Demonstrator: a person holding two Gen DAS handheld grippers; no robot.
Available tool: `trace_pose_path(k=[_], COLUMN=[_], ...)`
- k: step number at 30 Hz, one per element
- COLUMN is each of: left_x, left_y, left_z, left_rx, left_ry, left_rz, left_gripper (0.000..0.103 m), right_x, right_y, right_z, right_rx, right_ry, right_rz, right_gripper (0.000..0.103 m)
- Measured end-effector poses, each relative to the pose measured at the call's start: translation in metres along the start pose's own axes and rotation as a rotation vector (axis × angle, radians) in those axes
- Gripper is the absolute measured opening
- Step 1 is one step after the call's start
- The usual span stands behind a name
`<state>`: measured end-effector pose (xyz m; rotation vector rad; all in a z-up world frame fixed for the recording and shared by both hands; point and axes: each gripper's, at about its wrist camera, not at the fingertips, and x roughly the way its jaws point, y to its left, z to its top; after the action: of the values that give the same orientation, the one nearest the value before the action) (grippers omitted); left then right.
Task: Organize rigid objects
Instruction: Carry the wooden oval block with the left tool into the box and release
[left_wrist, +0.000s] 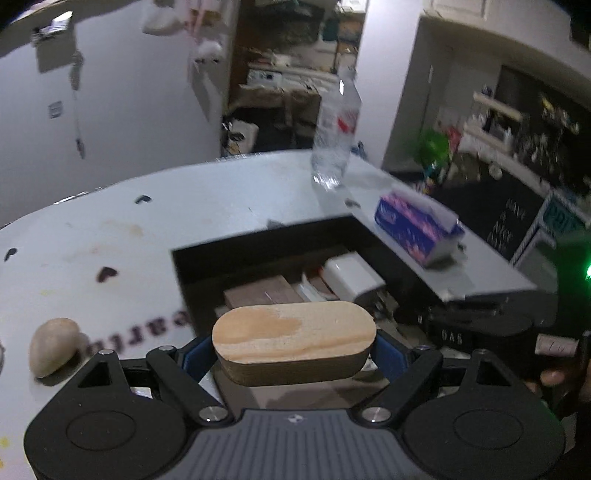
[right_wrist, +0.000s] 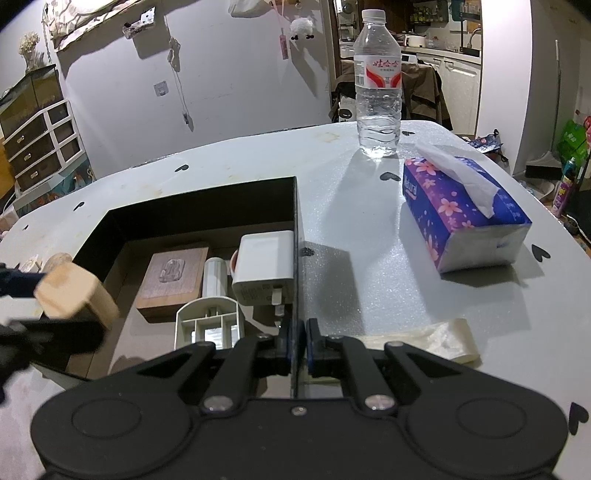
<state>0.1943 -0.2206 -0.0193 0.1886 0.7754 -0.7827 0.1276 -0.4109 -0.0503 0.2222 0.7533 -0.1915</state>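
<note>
My left gripper (left_wrist: 294, 354) is shut on a rounded pale wooden block (left_wrist: 293, 338) and holds it over the near edge of a black open box (left_wrist: 207, 254). The same block (right_wrist: 75, 295) shows at the left of the right wrist view, above the box's left wall. My right gripper (right_wrist: 297, 341) is shut on the box's thin right wall (right_wrist: 295, 236). Inside the box lie a carved brown wooden slab (right_wrist: 171, 280), a white charger (right_wrist: 264, 269), a white cylinder (right_wrist: 214, 282) and a white ribbed plastic piece (right_wrist: 208, 321).
A smooth beige stone (left_wrist: 51, 347) lies on the white table (left_wrist: 110, 229) left of the box. A water bottle (right_wrist: 377, 85) stands at the back. A purple tissue pack (right_wrist: 461, 210) lies right of the box. A cream packet (right_wrist: 424, 339) lies by my right gripper.
</note>
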Motion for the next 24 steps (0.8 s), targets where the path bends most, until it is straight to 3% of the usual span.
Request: trace_pose_path(k=[8, 12, 24], left_x=[0.02, 0.018, 0.01], left_y=[-0.006, -0.009, -0.009], left_z=[-0.004, -0.005, -0.004], left_rx=[0.015, 0.037, 0.009], left_ry=[0.017, 0.031, 0.06], left_rz=[0.017, -0.015, -0.037], left_gripper=[0.089, 0.099, 0.099], right_x=[0.0, 0.0, 0.0], right_y=[-0.001, -0.001, -0.001], right_z=[0.0, 0.0, 0.0], right_rx=[0.002, 0.001, 0.002], right_ry=[-0.001, 0.0, 0.0], right_rz=[0.002, 0.002, 0.002], right_gripper=[0.007, 0.008, 0.008])
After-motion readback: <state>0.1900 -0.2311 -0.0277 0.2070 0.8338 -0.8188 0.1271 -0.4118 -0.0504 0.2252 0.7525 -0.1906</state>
